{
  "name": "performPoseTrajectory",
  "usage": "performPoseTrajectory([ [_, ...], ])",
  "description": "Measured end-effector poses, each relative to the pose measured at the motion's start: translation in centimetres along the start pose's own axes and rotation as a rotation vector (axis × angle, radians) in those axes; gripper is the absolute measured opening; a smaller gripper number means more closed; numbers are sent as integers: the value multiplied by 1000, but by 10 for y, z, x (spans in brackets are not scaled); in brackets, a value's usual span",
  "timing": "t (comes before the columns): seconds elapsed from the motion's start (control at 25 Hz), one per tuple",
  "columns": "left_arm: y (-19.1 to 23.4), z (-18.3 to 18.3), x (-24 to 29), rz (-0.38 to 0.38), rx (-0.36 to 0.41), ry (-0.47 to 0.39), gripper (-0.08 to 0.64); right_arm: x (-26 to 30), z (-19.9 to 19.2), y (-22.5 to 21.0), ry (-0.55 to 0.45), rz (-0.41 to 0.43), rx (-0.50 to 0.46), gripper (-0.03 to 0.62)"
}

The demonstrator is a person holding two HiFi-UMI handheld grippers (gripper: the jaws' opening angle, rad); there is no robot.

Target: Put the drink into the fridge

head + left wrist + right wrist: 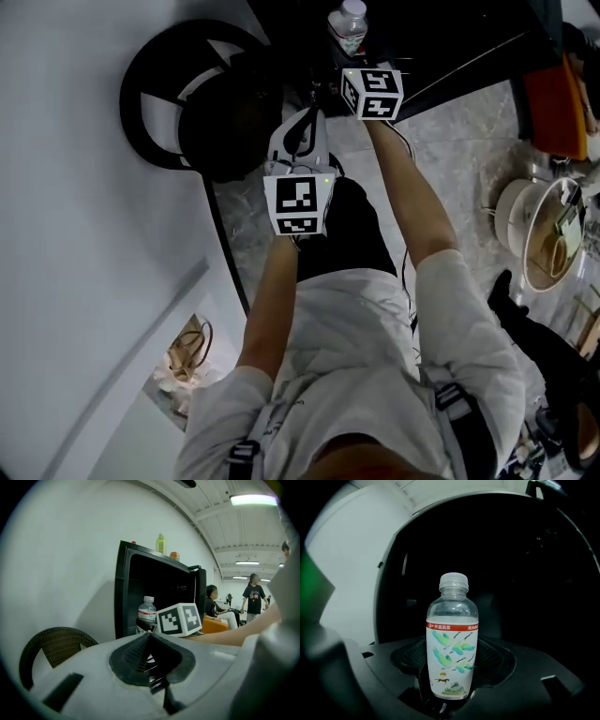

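While right gripper (449, 692) jaws clamp red-banded crane-print bottle (451, 644) | left gripper (151, 666) jaws together, empty

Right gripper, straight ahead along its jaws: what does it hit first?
Nothing close that I can see. The right gripper, shut on the bottle, points into the dark inside of the open fridge, with no item in line. First contact is probably its back wall; depth is unclear.
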State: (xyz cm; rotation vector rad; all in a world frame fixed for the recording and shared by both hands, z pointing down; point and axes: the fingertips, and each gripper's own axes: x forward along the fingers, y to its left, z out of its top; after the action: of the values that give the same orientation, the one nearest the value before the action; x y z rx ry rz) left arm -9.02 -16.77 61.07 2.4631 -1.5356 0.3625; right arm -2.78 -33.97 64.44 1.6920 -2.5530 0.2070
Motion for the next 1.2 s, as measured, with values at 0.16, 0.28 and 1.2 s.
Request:
performPoseTrajectory([
  [0.16,22,3,18,35,-12,21,9,48,-16,-1,20,-71,-32,288],
  [0.28,33,10,29,54,-6,35,9,63,-23,-6,37,-150,-31,290],
  [1.2,22,26,-1,54,-20,50,9,-6,-28,15,150,-138,-31,290],
])
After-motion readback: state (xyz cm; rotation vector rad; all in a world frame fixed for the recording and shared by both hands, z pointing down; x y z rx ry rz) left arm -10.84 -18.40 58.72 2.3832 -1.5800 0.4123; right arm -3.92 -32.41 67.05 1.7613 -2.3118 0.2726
